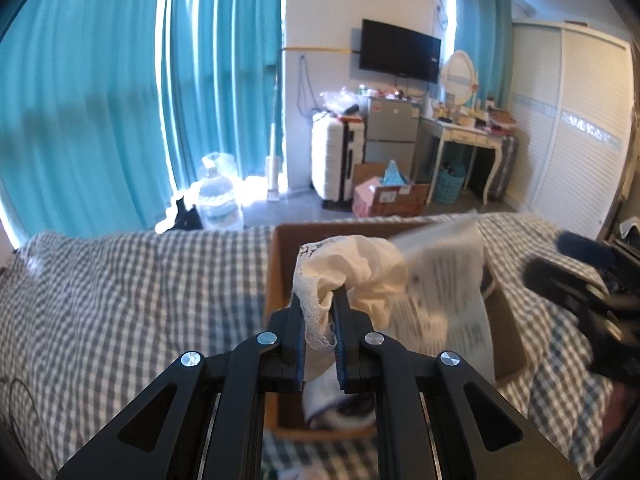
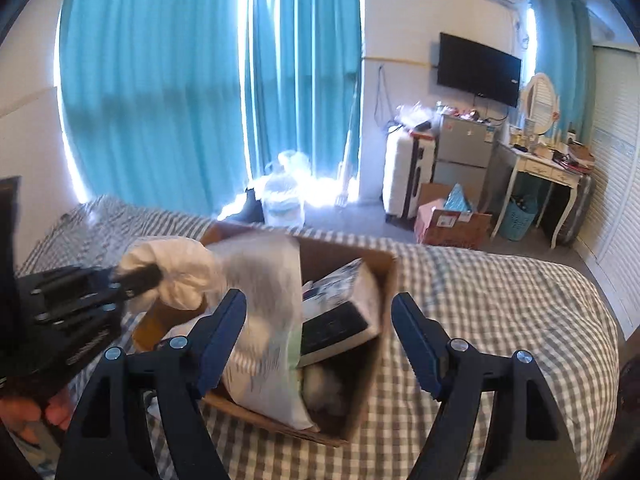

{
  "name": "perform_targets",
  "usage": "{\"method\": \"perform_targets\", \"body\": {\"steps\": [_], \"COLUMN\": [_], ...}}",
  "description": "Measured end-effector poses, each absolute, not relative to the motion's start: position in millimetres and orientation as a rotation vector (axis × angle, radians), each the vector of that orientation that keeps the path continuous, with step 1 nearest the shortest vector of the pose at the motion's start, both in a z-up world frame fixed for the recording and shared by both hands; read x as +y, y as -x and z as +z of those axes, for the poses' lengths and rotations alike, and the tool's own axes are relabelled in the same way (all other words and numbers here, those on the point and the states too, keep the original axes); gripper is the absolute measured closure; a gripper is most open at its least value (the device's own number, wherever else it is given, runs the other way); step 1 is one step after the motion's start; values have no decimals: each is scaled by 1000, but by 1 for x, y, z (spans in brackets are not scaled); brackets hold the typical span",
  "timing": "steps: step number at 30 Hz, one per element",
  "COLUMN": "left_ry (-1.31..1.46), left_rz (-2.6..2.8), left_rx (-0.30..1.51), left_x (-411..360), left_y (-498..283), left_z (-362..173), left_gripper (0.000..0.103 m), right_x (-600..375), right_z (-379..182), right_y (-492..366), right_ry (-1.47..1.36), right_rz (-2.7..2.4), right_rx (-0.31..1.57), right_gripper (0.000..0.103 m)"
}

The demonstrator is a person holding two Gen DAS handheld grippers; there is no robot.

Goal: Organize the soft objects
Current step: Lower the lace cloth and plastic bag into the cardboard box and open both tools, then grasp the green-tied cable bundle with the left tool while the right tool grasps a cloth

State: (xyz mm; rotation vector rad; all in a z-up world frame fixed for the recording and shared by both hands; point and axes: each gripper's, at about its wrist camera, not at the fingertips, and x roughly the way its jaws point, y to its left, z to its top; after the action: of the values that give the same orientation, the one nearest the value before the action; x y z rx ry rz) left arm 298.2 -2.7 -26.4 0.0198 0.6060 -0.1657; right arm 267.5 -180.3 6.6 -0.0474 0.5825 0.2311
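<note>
Clearly the left gripper [image 1: 318, 320] is pinching a white lace-trimmed cloth [image 1: 352, 272] at centre frame in the left wrist view, holding it bunched above the open cardboard box [image 1: 280, 264] on the checked bedspread [image 1: 140, 280]. A blurred plastic packet with printed text [image 1: 444, 280] hangs just right of the cloth, over the box. In the right wrist view the right gripper [image 2: 320, 340] is spread wide and holds nothing, with the box [image 2: 384, 280] between its fingers in the lower middle. To do this well, I judge the cloth should come down over a free part of the box before the grip opens, clear of the packet [image 2: 264, 320] and the dark item [image 2: 332, 328] already inside.
</note>
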Motion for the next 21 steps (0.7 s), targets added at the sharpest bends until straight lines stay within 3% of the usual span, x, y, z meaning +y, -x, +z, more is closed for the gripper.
{"method": "perform_targets", "body": {"steps": [7, 9, 11, 13, 21], "left_ry": [-21, -46, -59, -62, -58], "left_rz": [-156, -141, -120, -100, -116], "left_rx": [642, 646, 635, 620, 618], "left_x": [-21, -23, -23, -17, 4], "left_y": [-336, -334, -330, -321, -283], "left_z": [-27, -31, -31, -29, -8], "left_gripper": [85, 68, 34, 21, 20], "right_x": [-204, -210, -215, -218, -222], "right_z": [5, 2, -1, -2, 8], "right_y": [-255, -255, -253, -251, -223], "right_ry": [26, 18, 10, -10, -6], "right_rz": [212, 209, 205, 205, 204], "right_rx": [549, 558, 565, 575, 599], "right_gripper": [28, 28, 28, 28, 28]}}
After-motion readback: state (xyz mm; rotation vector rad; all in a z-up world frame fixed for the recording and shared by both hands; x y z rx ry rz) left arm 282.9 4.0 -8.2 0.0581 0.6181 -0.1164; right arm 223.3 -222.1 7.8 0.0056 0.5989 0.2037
